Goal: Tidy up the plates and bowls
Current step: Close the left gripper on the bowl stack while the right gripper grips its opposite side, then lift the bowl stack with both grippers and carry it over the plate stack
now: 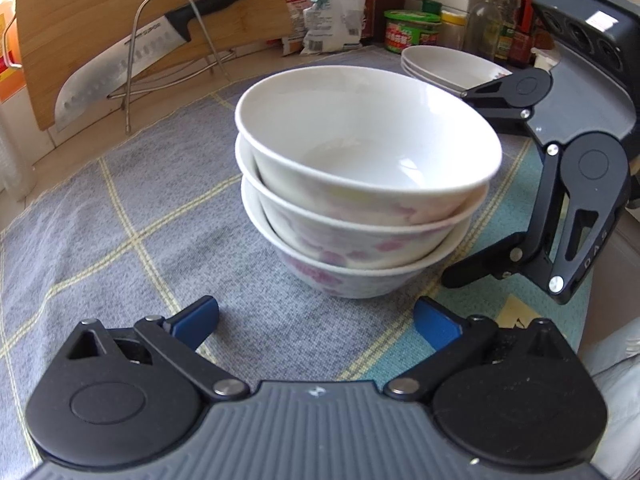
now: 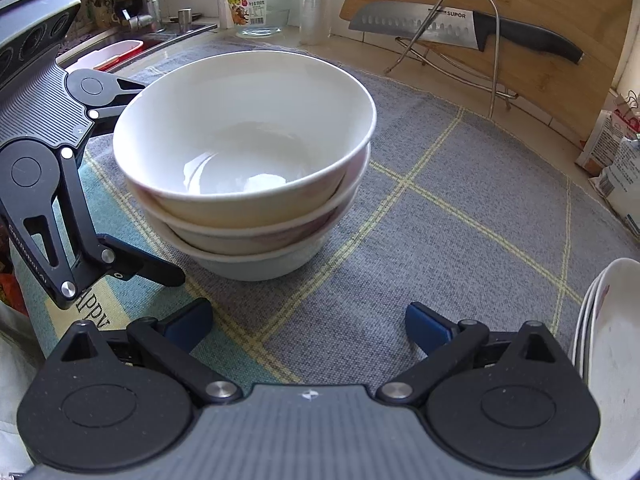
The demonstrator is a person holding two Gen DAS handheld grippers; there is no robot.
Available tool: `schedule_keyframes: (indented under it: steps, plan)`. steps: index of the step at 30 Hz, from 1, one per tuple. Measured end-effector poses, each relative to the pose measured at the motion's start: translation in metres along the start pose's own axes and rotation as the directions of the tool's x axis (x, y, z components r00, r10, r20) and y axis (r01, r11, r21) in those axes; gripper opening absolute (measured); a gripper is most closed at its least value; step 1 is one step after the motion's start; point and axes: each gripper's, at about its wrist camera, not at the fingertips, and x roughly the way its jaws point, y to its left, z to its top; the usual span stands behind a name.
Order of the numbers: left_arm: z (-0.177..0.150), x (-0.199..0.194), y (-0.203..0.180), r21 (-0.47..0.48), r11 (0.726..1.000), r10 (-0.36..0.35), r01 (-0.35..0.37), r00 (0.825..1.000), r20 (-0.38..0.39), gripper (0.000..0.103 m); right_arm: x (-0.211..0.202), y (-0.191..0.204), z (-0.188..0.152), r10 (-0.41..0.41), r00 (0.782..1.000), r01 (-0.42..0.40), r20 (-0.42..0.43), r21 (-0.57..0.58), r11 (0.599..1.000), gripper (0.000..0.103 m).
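Sitting between both wide-open hand-held grippers, left [image 1: 316, 320], right [image 2: 308, 322], bowl stack [image 1: 360, 184], untouched.

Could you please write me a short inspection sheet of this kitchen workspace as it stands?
Surface: grey checked cloth over the counter, lying flat.
Job's things: three bowls nested in one stack on the cloth; stacked plates behind them, apart from the bowls.
Clutter: knife on a wire rack against a cutting board; food bags; sauce bottles; glass jar.
Grippers: left gripper open, short of the stack; right gripper open, empty, also short of it.
Cables: nothing seen.
Surroundings: sink and tap at the back.
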Motion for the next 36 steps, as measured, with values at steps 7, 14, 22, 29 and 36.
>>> schedule_keyframes:
  steps: [7,14,22,29,36]
  plan:
    - [0.008,0.004,0.003,0.099,0.992,-0.07,0.072,0.997,-0.02,0.102,0.005,0.001,0.012,0.012,0.999,-0.013,-0.038,-0.045,0.999,0.103]
    - [0.016,0.006,0.012,0.162,0.975,-0.147,0.154,0.988,-0.057,0.096,0.009,-0.003,0.022,0.099,0.994,-0.104,-0.037,-0.154,0.983,0.103]
    - [0.027,0.008,0.011,0.242,0.946,-0.204,0.216,0.976,-0.076,0.089,0.01,-0.011,0.037,0.204,0.979,-0.205,-0.027,-0.23,0.951,0.098]
    - [0.031,0.011,0.011,0.301,0.917,-0.244,0.262,0.965,-0.097,0.086,0.014,-0.006,0.045,0.24,0.969,-0.246,-0.056,-0.297,0.923,0.089]
    - [0.032,0.017,0.012,0.354,0.884,-0.282,0.307,0.952,-0.12,0.08,0.017,-0.004,0.051,0.255,0.963,-0.269,-0.083,-0.314,0.911,0.085]
